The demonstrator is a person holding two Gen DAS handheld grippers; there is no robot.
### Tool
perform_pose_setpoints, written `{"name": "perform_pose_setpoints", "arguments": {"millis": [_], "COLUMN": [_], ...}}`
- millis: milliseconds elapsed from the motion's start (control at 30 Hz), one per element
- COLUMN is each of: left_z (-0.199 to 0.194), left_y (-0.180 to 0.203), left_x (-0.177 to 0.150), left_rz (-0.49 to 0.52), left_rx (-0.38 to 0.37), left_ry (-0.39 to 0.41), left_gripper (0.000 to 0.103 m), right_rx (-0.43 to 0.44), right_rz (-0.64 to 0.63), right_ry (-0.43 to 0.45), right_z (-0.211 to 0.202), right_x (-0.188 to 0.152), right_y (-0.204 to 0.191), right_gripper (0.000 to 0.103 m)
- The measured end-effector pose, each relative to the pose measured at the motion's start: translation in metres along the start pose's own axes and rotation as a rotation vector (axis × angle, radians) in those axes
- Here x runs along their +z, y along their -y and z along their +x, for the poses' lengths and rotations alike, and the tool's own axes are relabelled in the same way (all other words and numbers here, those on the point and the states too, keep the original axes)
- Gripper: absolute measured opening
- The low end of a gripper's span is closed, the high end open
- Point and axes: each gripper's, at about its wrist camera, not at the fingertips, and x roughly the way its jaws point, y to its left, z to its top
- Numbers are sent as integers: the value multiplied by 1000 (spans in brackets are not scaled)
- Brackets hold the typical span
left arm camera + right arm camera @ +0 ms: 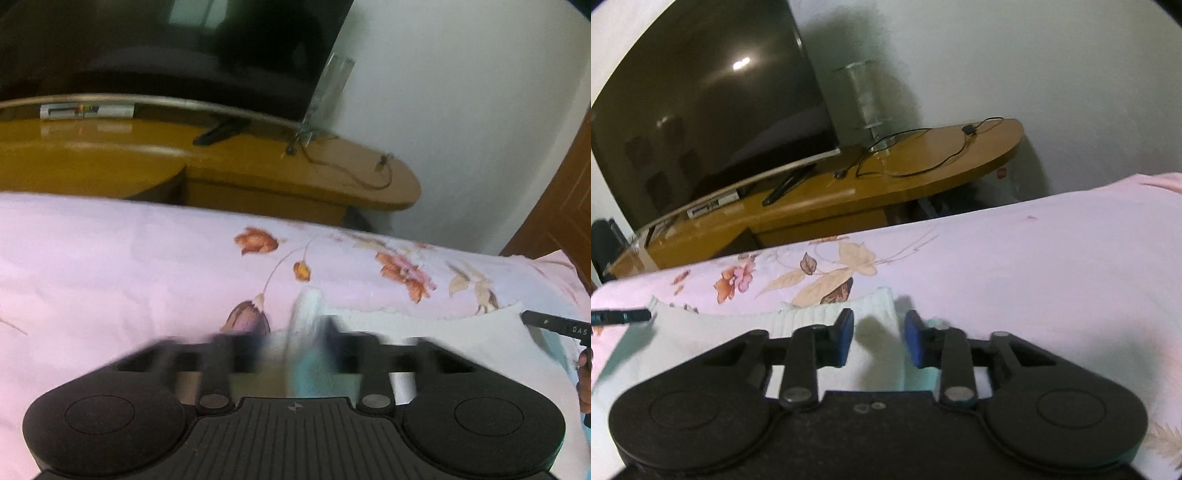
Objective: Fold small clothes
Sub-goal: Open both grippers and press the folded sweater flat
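A small white ribbed garment with pale teal parts lies on the pink floral bedsheet. My right gripper stands low over its far edge. Its blue pads are apart, a strip of the white knit lies in the gap, and they do not press it. In the left wrist view the garment spreads to the right. My left gripper is smeared by motion. A ridge of white and teal cloth rises between its fingers, but whether they pinch it is unclear. Each gripper's tip shows at the edge of the other's view.
Beyond the bed's far edge stands a wooden TV cabinet with a large dark television, loose black cables and a clear plastic stand. A white wall is behind; a brown door is at the right. A person's hand shows at the frame's edge.
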Motion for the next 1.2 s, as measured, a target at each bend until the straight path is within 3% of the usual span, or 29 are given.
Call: {"name": "perform_pose_setpoints", "arguments": {"millis": [100,200,267,300,400,433,467,500,533,567,633,700,767,800,900,967,1067,1200], "left_z": [-6,-19,-16,-8,-6,-10,-16,-25,-39,-49,-57,-50,-35,-26,-7,-9,-24,-41], "left_y": [-3,-4,-6,-7,-2,-4,-7,-8,-4,2,27,65,106,117,120,109,89,60], "left_x": [-4,-9,-11,-13,-17,-16,-16,-17,-19,-20,-21,-23,-30,-35,-44,-53,-57,-63], "left_rz": [-23,-27,-26,-22,12,-11,-23,-27,-9,18,54,131,225,226,162,158,174,173], "left_rx": [-1,6,27,51,69,61,75,116,165,171,86,41,21,33,75,118,161,191], "left_ry": [37,101,84,52,65,65,76,98,145,190,197,172,118,98,44,62,78,93], "left_gripper": [4,3,3,3,4,8,22,49,62,68,68,68,68,68,68,68,68,68], "right_rx": [-29,-40,-47,-59,-109,-121,-129,-133,-147,-153,-59,60,87,98,88,68,16,-131], "right_rz": [-30,-15,-25,-34,-58,-70,-67,-56,-59,-81,-124,-164,-235,-257,-256,-258,-264,-229], "right_ry": [8,63,89,80,11,18,15,14,33,74,112,43,7,-15,-51,-81,-79,-64], "right_z": [1,-12,-17,-14,7,8,7,4,-3,-15,-32,-24,-9,-2,15,22,13,-7], "right_x": [-3,-6,-6,-6,-11,-13,-12,-11,-9,-8,-6,-7,-14,-18,-25,-28,-26,-26], "right_y": [-5,-3,-4,-4,-5,-9,-11,-12,-14,-20,-33,-58,-92,-107,-129,-128,-107,-49], "right_gripper": [6,4,4,4,5,5,7,15,22,32,33,31,31,30,32,33,34,36]}}
